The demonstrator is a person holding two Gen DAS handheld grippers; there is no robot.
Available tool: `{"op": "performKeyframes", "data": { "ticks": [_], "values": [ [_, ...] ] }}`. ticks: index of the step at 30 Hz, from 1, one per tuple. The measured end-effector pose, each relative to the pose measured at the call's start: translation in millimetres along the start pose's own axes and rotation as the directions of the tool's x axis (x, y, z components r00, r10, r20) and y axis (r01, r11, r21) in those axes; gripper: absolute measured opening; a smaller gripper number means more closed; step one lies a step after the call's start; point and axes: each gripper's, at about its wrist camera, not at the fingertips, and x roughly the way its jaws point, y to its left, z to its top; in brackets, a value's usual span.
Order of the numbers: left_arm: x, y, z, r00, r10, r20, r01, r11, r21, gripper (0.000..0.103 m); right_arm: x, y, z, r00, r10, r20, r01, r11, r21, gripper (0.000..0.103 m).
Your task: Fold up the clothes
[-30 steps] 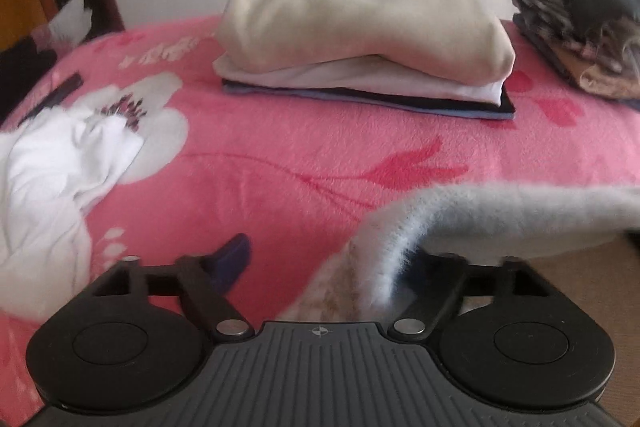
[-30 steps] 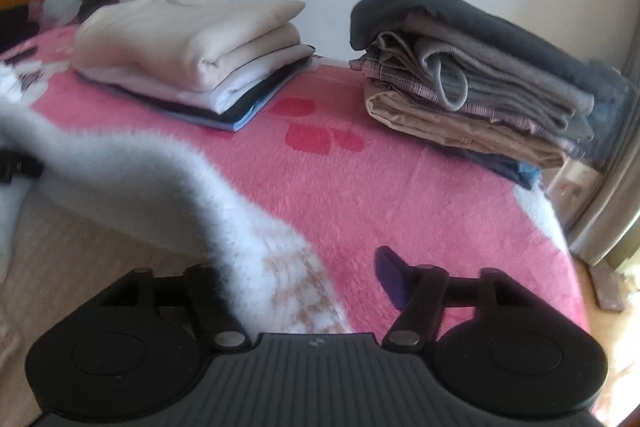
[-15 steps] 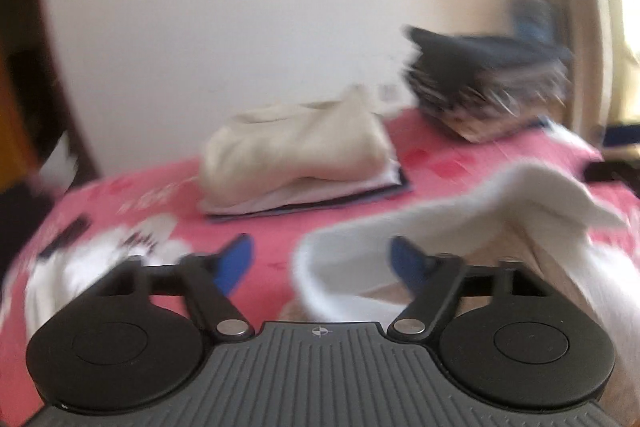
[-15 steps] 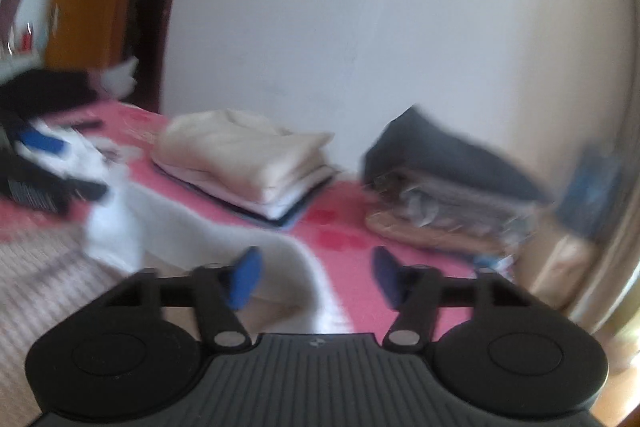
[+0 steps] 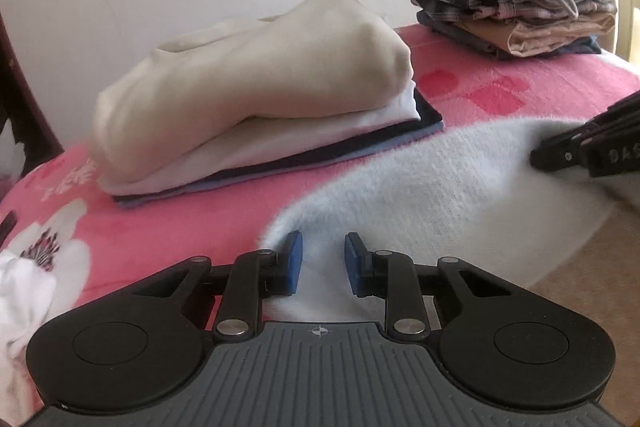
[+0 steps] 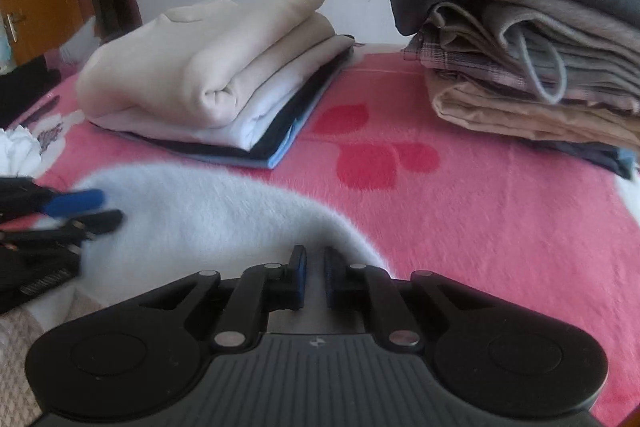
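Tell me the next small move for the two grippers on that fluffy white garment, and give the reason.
Probably lift both together and carry the fold across. The left gripper and right gripper have just been closing, each with the fluffy white garment between its pads, at separate spots along its folded edge. It lies on the pink blanket in front of two finished stacks, so the fold looks unfinished.

Left tongs [image 6: 80, 211] blurred, cut by the frame edge.

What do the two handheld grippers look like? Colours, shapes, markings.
Both match: the left gripper and the right gripper have a ribbed grey base plate with a small crosshair mark, two round black housings, black linkage arms with silver pivot pins, and blue pads on the fingers. No cables, hands or sleeves are visible.
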Motion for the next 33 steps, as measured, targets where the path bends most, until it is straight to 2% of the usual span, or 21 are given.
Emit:
{"op": "performKeyframes", "data": {
  "ticks": [2, 5, 8, 9, 10, 11, 12, 14, 16, 17, 19, 20, 22, 27, 29, 31, 33],
  "values": [
    [-0.7, -0.1, -1.1, 1.000, 0.001, 0.006, -0.001, 1.000, -0.001, 0.025, 1.3, 0.8, -3.6, 1.000, -0.002, 0.008, 0.002, 1.000, 0.005, 0.008],
    [-15.9, 9.1, 7.2, 0.998, -0.047, -0.028, 0.046, 0.999, -0.025, 0.025, 3.2, 8.3, -5.2, 0.999, -0.031, 0.016, 0.032, 0.999, -0.030, 0.008],
    [-32.5, 19.1, 16.5, 0.993, -0.101, -0.066, 0.098, 0.994, -0.053, 0.037, 0.0, 13.4, 1.3, 0.999, -0.040, 0.003, 0.040, 0.997, -0.064, 0.011],
    [-46.3, 25.2, 20.6, 0.991, -0.113, -0.067, 0.109, 0.991, -0.072, 0.041, -6.3, 11.5, 4.7, 1.000, -0.020, -0.011, 0.020, 0.998, -0.061, 0.016],
    [-63.9, 32.5, 25.2, 0.990, -0.123, -0.064, 0.117, 0.989, -0.095, 0.052, -13.6, 9.3, 8.4, 1.000, 0.003, -0.028, -0.005, 0.998, -0.055, 0.020],
    [-86.0, 42.4, 26.9, 0.992, -0.116, -0.049, 0.110, 0.988, -0.112, 0.059, -25.0, 6.8, 11.2, 0.999, 0.023, -0.033, -0.024, 0.999, -0.042, 0.030],
    [-110.2, 53.4, 27.1, 0.994, -0.101, -0.029, 0.097, 0.987, -0.127, 0.066, -37.7, 4.3, 13.7, 0.999, 0.042, -0.034, -0.043, 0.999, -0.026, 0.035],
    [-158.4, 75.3, 27.7, 0.998, -0.070, 0.011, 0.070, 0.985, -0.158, 0.068, -80.4, -0.1, 12.4, 0.997, 0.075, 0.007, -0.075, 0.997, 0.002, 0.037],
    [-203.9, 99.4, 19.9, 0.998, -0.069, 0.015, 0.070, 0.973, -0.220, 0.071, -123.8, -2.8, 8.0, 0.993, 0.112, 0.046, -0.114, 0.993, 0.031, 0.037],
    [-226.1, 110.1, 10.9, 0.997, -0.074, 0.007, 0.073, 0.964, -0.255, 0.073, -144.3, -2.9, 4.1, 0.989, 0.135, 0.059, -0.138, 0.989, 0.045, 0.038],
    [-270.1, 130.2, -11.0, 0.996, -0.087, -0.014, 0.078, 0.942, -0.326, 0.082, -189.5, -0.1, -10.4, 0.976, 0.208, 0.069, -0.214, 0.973, 0.086, 0.040],
    [-288.7, 135.6, -25.0, 0.995, -0.093, -0.039, 0.074, 0.934, -0.351, 0.085, -209.1, 2.5, -20.5, 0.968, 0.244, 0.064, -0.250, 0.962, 0.108, 0.041],
    [-320.7, 138.1, -55.6, 0.990, -0.098, -0.101, 0.051, 0.922, -0.385, 0.096, -245.8, 9.8, -43.5, 0.947, 0.319, 0.046, -0.322, 0.935, 0.151, 0.042],
    [-371.3, 111.6, -132.5, 0.968, -0.060, -0.246, -0.044, 0.917, -0.396, 0.098, -304.5, 36.6, -112.4, 0.878, 0.479, -0.017, -0.454, 0.844, 0.286, 0.043],
    [-381.1, 94.0, -155.8, 0.955, -0.062, -0.290, -0.061, 0.917, -0.395, 0.098, -315.7, 46.5, -135.6, 0.867, 0.497, -0.042, -0.458, 0.828, 0.324, 0.043],
    [-384.0, 75.0, -172.9, 0.947, -0.026, -0.319, -0.101, 0.921, -0.375, 0.099, -324.6, 54.2, -156.9, 0.852, 0.523, -0.036, -0.474, 0.798, 0.372, 0.043],
    [-378.9, 61.0, -187.8, 0.934, 0.002, -0.358, -0.146, 0.916, -0.374, 0.099, -327.5, 59.2, -172.5, 0.853, 0.521, -0.040, -0.463, 0.789, 0.403, 0.043]
  ]
}}
